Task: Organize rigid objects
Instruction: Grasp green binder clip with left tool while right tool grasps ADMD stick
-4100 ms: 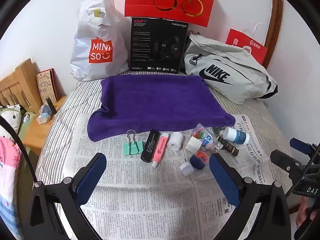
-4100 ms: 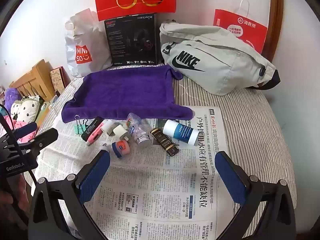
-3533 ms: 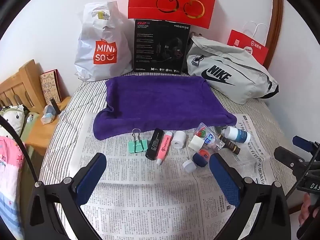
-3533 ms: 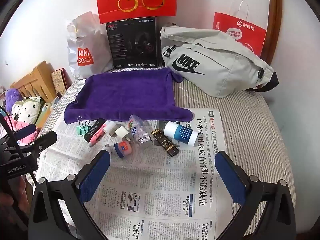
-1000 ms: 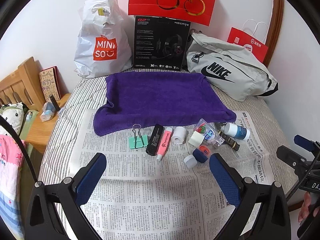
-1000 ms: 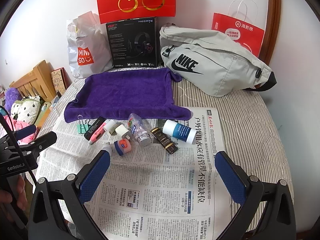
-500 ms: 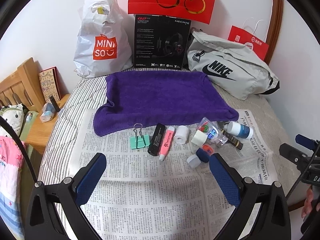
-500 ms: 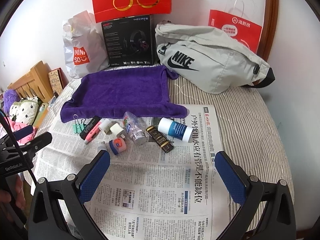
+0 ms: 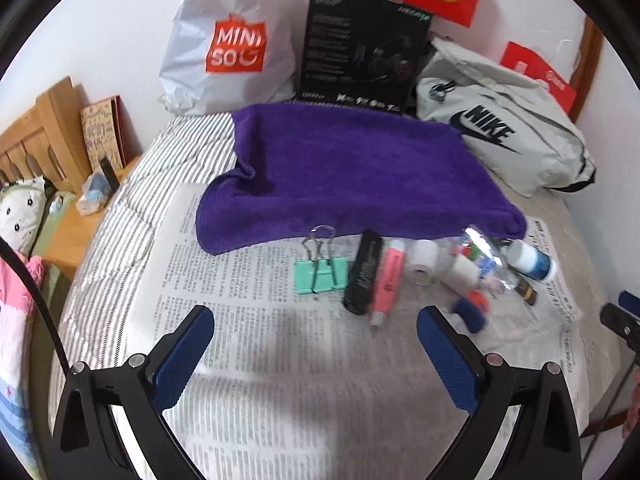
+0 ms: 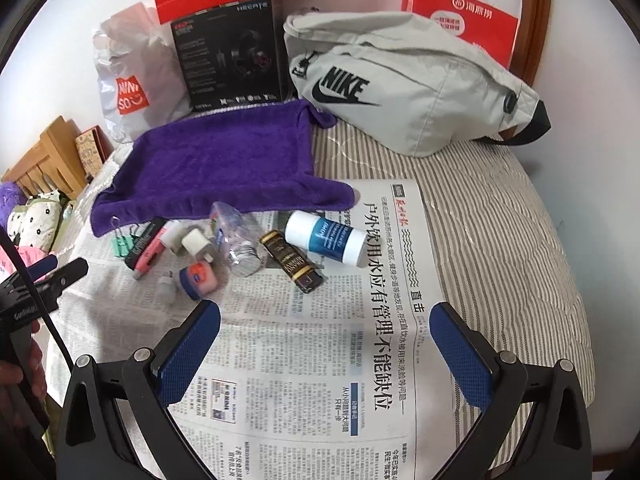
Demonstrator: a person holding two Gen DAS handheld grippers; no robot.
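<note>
- Left gripper (image 9: 316, 334): spread wide, nothing held, hovering over bare newspaper (image 9: 260, 360) short of the row.
- Binder clip (image 9: 320, 270): leftmost in the row, just below the near edge of the purple towel (image 9: 352, 176).
- Black tube (image 9: 362, 274) and pink tube (image 9: 386, 280): side by side, touching or nearly so, right of the clip.
- White roll (image 9: 424, 262), white cube (image 10: 196, 242), clear bottle (image 10: 236, 238), small blue jar (image 10: 196, 276) with a grey cap (image 10: 166, 286) beside it: a tight cluster mid-row.
- Dark box (image 10: 290, 260), then blue-and-white bottle (image 10: 326, 238): right end of the row, near the towel's right corner.
- Right gripper (image 10: 324, 338): likewise spread and empty, above newspaper just short of the dark box.
- Step, judged: still the approach, nothing picked; towel bare, probably the sorting spot.
- Next move calls for choosing one item at the row's edge, clip or bottle, where neighbours crowd least.
- Hard to read: left view blurred; cluster items overlap, contacts unclear; jar label illegible.
</note>
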